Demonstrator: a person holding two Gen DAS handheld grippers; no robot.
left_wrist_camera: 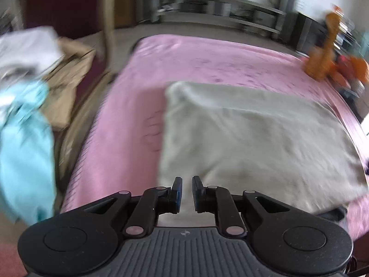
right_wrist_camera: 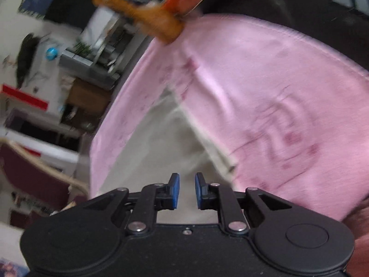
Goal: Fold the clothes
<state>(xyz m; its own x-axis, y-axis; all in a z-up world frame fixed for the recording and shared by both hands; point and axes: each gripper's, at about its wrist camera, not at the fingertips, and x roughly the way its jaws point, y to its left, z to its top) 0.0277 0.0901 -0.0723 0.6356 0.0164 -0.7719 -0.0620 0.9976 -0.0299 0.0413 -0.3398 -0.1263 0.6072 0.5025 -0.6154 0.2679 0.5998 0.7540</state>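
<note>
A pale grey-beige garment (left_wrist_camera: pixel 258 138) lies folded flat on a pink cloth (left_wrist_camera: pixel 184 64) that covers the table. My left gripper (left_wrist_camera: pixel 186 185) hovers over the garment's near left corner, jaws slightly apart and empty. In the right wrist view the same garment (right_wrist_camera: pixel 161 143) lies on the pink cloth (right_wrist_camera: pixel 265 87). My right gripper (right_wrist_camera: pixel 186 188) is above the garment's near part, jaws slightly apart with nothing between them. Both views are motion-blurred.
A pile of clothes with a light blue piece (left_wrist_camera: pixel 25 152), white and tan pieces sits on a chair at the left. An orange plush toy (left_wrist_camera: pixel 327 53) stands at the table's far right corner; it also shows in the right wrist view (right_wrist_camera: pixel 138 11). Shelves stand behind.
</note>
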